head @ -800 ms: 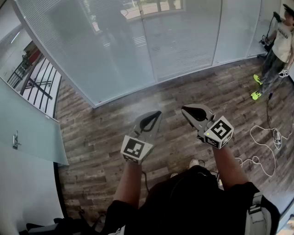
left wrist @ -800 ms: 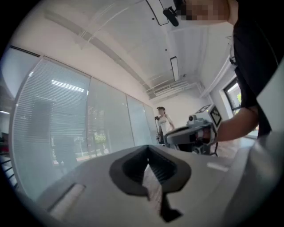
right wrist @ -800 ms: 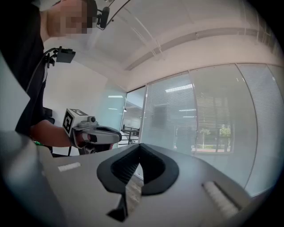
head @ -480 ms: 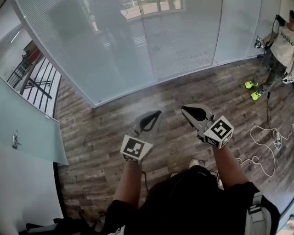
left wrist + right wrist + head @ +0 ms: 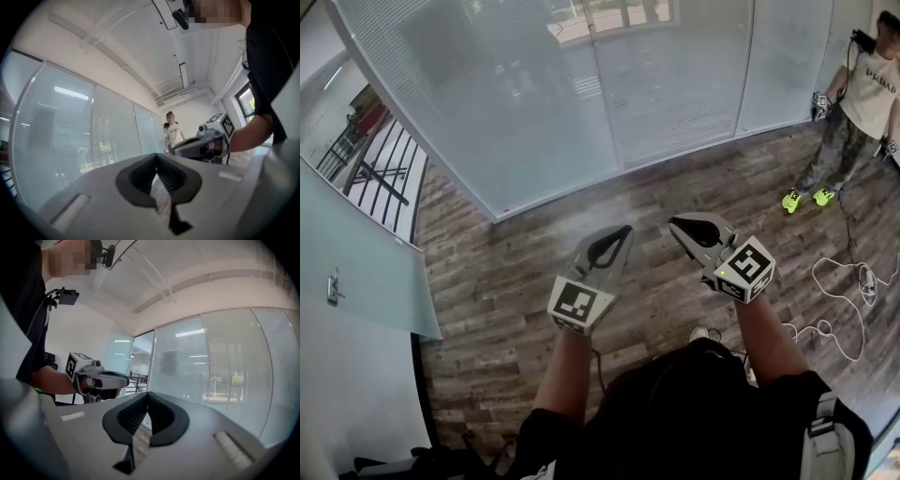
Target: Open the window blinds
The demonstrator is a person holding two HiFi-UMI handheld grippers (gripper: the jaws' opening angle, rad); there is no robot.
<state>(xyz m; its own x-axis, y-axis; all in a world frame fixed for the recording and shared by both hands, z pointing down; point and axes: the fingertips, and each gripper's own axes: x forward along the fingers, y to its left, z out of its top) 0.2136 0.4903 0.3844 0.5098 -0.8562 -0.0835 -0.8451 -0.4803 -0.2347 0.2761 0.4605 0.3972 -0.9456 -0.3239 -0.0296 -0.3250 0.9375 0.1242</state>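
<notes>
Right now both claws are held level, side by side above the floor, and neither carries anything. The left gripper (image 5: 622, 232) has its jaws pressed together at the tips. Behind the tips only a leaf-shaped gap shows between the dark pads, and nothing is in it. The right gripper (image 5: 677, 225) is closed the same way and is also empty. The two are near each other but apart, both pointing toward the glass wall.

The window blinds (image 5: 534, 103) fill the wall panels well ahead of both claws. They are lowered, with the slats turned flat, so the outside shows only dimly through them. Neither claw touches them.

Below the claws lies a wood-plank floor (image 5: 506, 281). Well off to the right gripper's right stands another person (image 5: 862, 98) in a white T-shirt and lime-yellow shoes (image 5: 803, 198). A white cable (image 5: 839, 281) loops on the planks on that side. To the left gripper's left stands a pale glass door panel (image 5: 366, 272), with a dark railing (image 5: 375, 173) beyond it.
</notes>
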